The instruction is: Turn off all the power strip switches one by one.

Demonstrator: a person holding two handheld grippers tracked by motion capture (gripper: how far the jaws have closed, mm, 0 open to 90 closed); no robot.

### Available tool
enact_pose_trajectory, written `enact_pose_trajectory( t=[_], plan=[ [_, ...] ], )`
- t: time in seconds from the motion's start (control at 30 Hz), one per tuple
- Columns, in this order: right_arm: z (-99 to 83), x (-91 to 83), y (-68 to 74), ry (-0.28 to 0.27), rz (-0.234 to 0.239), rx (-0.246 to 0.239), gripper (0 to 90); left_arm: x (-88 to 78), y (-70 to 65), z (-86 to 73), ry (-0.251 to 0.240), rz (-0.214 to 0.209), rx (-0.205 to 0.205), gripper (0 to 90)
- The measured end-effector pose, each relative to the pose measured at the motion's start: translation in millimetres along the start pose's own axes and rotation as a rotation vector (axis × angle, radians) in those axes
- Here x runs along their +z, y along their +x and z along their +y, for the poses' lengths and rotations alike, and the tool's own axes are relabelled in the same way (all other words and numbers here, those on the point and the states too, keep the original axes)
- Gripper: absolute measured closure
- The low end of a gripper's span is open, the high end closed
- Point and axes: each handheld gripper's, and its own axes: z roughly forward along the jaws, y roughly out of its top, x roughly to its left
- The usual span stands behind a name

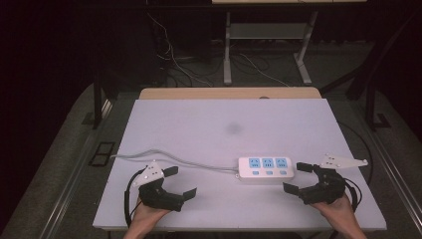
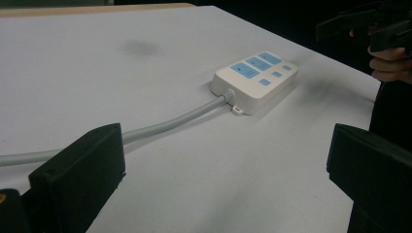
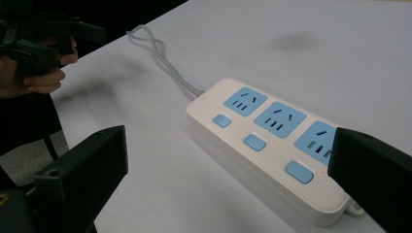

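Observation:
A white power strip (image 1: 265, 169) with three blue sockets and three blue switches lies on the white table (image 1: 229, 124), near its front right. Its grey cable (image 1: 169, 158) runs left across the table. My left gripper (image 1: 180, 182) rests at the front left, jaws open and empty, pointing right toward the power strip (image 2: 255, 80). My right gripper (image 1: 297, 177) sits just right of the strip, jaws open wide with nothing gripped. In the right gripper view the power strip (image 3: 272, 141) lies close ahead between the jaws, its right end behind the right jaw.
A dark smudge (image 1: 234, 128) marks the table's middle. A wooden edge (image 1: 229, 93) runs along the far side. Beyond it the floor holds cables (image 1: 174, 62) and desk legs (image 1: 227, 47). The cable (image 3: 155, 53) loops near the table's left edge.

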Motion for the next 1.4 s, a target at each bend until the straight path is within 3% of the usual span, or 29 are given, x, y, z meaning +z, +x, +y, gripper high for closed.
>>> enact_pose_trajectory(
  t=[0.83,1.4],
  plan=[
    [-0.3,0.9,-0.2,0.033,0.001,0.0,0.7,1.6,5.2,-1.2,0.011,0.014,-0.014,0.0],
    [5.9,7.7,3.2,0.151,-0.001,-0.055,0.7,4.8,3.8,-3.3,0.015,0.014,-0.019,0.0]
  ],
)
